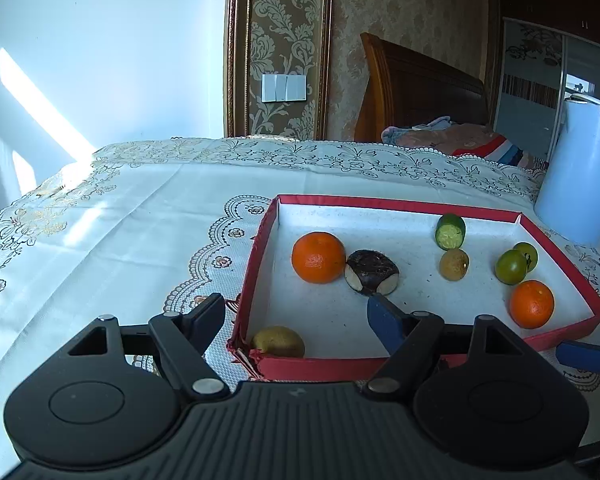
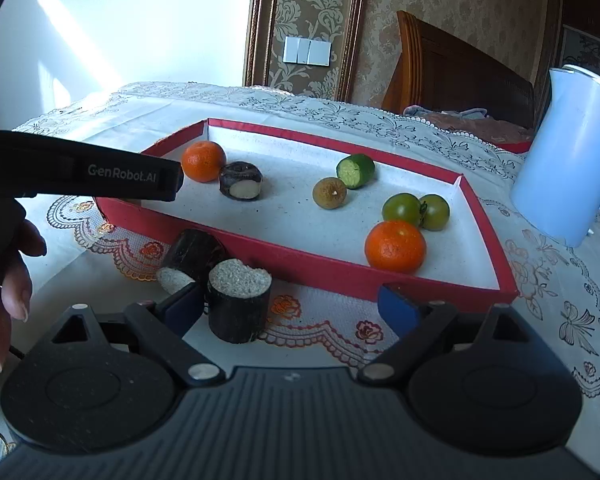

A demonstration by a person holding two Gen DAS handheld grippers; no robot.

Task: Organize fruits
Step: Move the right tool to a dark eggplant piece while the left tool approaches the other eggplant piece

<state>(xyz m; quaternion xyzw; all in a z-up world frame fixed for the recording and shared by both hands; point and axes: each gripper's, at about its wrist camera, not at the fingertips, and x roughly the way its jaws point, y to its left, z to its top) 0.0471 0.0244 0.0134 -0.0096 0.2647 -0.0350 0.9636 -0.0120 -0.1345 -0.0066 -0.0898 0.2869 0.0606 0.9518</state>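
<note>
A red tray (image 1: 256, 264) with a white floor holds two oranges (image 1: 318, 257) (image 1: 532, 304), a dark cut piece (image 1: 371, 272), a cucumber stub (image 1: 450, 232), a brown longan (image 1: 454, 265), two green tomatoes (image 1: 511, 267) and a kiwi (image 1: 278, 342) in the near left corner. My left gripper (image 1: 296, 320) stands open, straddling the tray's left wall above the kiwi without touching it. My right gripper (image 2: 290, 306) is open over the tablecloth in front of the tray (image 2: 320, 264). An upright dark sugarcane piece (image 2: 238, 300) stands between its fingers, near the left one. A second piece (image 2: 192, 258) lies behind it.
A white kettle (image 2: 568, 152) stands right of the tray on the lace tablecloth (image 2: 540, 280). The left gripper's black body (image 2: 100, 172) crosses the tray's left end, with a hand (image 2: 4, 280) below it. A wall and a wooden headboard (image 1: 420, 88) lie beyond the table.
</note>
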